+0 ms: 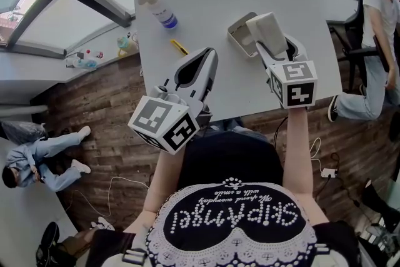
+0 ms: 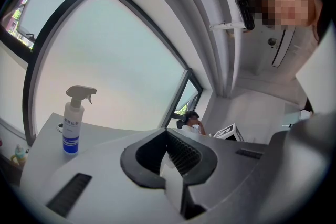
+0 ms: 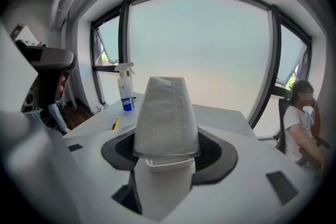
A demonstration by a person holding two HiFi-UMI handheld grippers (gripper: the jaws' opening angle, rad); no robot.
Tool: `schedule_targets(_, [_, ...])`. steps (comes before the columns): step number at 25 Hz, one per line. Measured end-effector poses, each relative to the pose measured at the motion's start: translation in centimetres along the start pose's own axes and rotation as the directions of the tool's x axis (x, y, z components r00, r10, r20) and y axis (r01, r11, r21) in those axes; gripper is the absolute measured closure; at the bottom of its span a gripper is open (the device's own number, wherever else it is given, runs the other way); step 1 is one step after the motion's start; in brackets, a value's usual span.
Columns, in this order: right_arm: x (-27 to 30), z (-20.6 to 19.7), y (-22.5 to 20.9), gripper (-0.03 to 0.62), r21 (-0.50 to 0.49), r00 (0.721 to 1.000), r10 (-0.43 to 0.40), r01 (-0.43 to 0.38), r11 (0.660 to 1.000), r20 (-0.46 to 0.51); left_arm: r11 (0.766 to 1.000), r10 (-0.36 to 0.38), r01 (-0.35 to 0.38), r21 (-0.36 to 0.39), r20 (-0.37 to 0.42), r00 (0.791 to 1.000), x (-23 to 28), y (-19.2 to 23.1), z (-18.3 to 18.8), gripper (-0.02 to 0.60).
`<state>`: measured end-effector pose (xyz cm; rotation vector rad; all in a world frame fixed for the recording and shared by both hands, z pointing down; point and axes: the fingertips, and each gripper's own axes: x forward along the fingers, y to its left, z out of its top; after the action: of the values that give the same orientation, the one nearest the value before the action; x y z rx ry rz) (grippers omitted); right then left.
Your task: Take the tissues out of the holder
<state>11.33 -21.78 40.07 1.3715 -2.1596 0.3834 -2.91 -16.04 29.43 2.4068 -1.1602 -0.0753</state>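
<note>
Off to the left, our left gripper (image 1: 206, 59) hangs with its jaws pressed together on nothing, the spray bottle (image 2: 72, 122) well ahead of them. Between the jaws of our right gripper (image 1: 278, 54) the tissue pack (image 3: 166, 118) is clamped, its long axis running straight out past the tips. Just below and left of those tips lies the holder (image 1: 239, 39). We judge the pack must draw up and away from it, and the right hand is nearer.
</note>
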Motion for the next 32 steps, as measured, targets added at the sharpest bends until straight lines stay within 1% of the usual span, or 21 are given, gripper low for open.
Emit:
schedule_targets(8, [-1.3, 1.3, 0.4, 0.326, -0.011, 0.999, 0.003, -0.003, 1.0, 0.04, 1.0, -0.005, 0.005, -0.001, 0.0, 1.0, 0.0, -0.1, -0.1, 0.58])
schedule_targets(16, [-2.2, 1.6, 0.8, 0.327, -0.023, 0.999, 0.003, -0.002, 1.0, 0.052, 1.0, 0.004, -0.004, -0.002, 0.003, 1.0, -0.2, 0.2, 0.1, 0.58])
schedule_targets(22, [-2.8, 1.8, 1.1, 0.327, -0.003, 0.997, 0.014, -0.014, 1.0, 0.07, 1.0, 0.01, -0.01, -0.005, 0.006, 1.0, -0.3, 0.5, 0.1, 0.58])
schedule_targets(32, [-4.9, 3.4, 1.5, 0.327, -0.012, 0.994, 0.015, -0.014, 1.0, 0.112, 1.0, 0.008, -0.008, -0.004, 0.008, 1.0, -0.6, 0.4, 0.3, 0.58])
